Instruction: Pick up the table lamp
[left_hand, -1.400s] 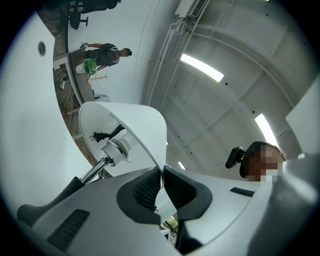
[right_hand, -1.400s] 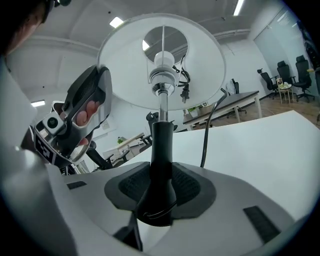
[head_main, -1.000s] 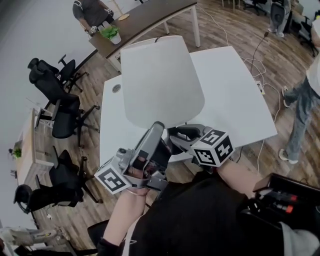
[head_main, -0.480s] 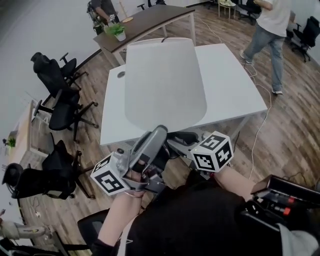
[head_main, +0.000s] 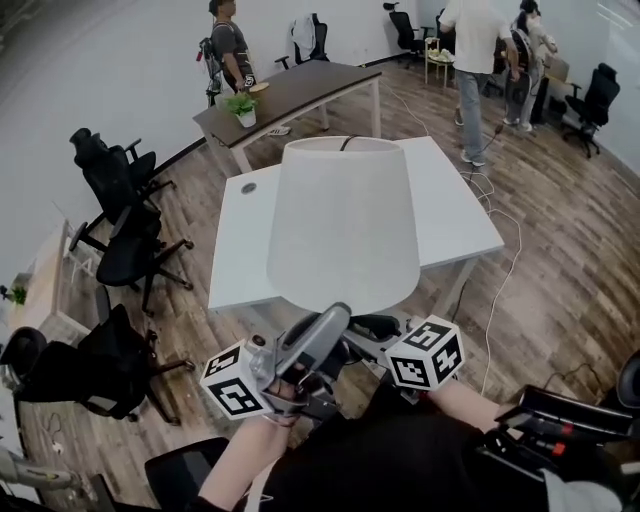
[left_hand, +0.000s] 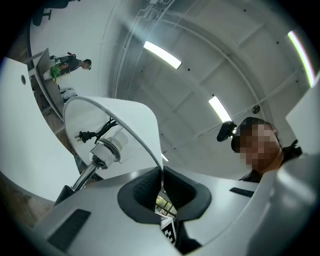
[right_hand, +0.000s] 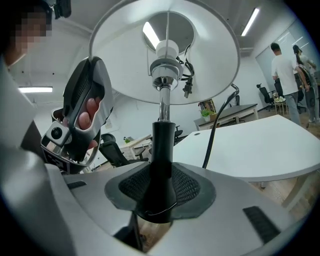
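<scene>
Head view: an office with a wood floor (head_main: 540, 290) and black chairs (head_main: 125, 250) at left. A white surface (head_main: 455, 215) fills the centre. The lamp (head_main: 343, 225) is held in front of it, its axis running up the frame, just above the left hand-held gripper (head_main: 335, 318) and the right hand-held gripper (head_main: 372, 327).

Left gripper view: the jaws pinch the rim of the shade (left_hand: 135, 117).

Right gripper view: the jaws clamp the black stem (right_hand: 162, 145), which stands upright with the shade at top.

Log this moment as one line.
left gripper: shut on lampshade | right gripper: shut on lamp stem | table lamp: held off white table
</scene>
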